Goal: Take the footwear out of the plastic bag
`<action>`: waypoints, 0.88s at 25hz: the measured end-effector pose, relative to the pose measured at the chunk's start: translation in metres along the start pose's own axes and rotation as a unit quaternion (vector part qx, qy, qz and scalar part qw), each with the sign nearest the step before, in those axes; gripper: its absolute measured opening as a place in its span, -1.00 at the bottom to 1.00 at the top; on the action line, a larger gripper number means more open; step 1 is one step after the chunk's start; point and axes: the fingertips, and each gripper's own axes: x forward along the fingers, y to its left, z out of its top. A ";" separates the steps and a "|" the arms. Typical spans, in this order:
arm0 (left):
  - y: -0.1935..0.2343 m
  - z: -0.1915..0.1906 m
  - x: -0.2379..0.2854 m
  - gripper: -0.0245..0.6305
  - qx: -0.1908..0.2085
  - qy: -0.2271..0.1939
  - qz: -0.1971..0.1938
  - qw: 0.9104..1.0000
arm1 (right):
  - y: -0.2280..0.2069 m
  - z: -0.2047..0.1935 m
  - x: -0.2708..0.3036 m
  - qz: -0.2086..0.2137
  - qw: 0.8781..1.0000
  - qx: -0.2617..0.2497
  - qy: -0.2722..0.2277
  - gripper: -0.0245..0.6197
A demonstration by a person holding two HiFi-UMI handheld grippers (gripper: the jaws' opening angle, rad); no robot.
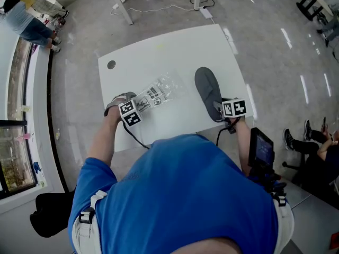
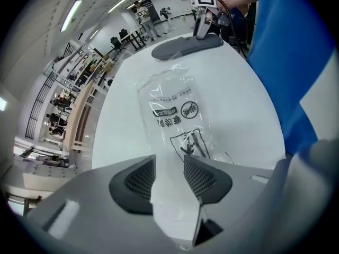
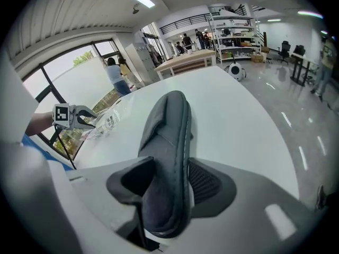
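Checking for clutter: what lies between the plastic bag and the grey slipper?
Nothing: only bare white table separates the plastic bag from the grey slipper, as the head view shows.

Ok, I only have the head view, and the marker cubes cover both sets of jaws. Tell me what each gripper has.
Observer: In the left gripper view, the left gripper has its jaws apart. The near end of the plastic bag lies loose between them.
Operator: Now the right one.
Observer: The right gripper straddles the near end of the grey slipper. Its jaws are wide apart and do not look clamped on it.
Operator: Check the bag for anything left inside.
Observer: It lies flat and clear, and the white table shows through it. I see nothing inside.
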 end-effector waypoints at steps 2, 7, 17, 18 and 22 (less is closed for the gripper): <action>0.000 -0.001 0.000 -0.34 0.000 0.000 0.005 1.000 | -0.001 0.000 0.000 -0.008 1.000 -0.008 0.002 -0.30; 0.006 -0.004 -0.007 -0.08 -0.007 -0.009 0.033 0.999 | -0.003 -0.001 0.001 -0.023 0.999 -0.026 0.003 -0.29; 0.025 -0.002 -0.055 -0.01 -0.051 -0.058 0.119 0.990 | 0.001 0.001 0.003 -0.024 0.998 -0.052 -0.013 -0.29; 0.027 -0.002 -0.061 -0.01 -0.058 -0.064 0.130 0.988 | 0.002 0.001 0.003 -0.023 0.998 -0.055 -0.019 -0.29; 0.028 0.004 -0.092 -0.09 -0.090 -0.104 0.185 0.973 | 0.013 0.005 -0.005 -0.017 0.996 -0.073 -0.046 -0.29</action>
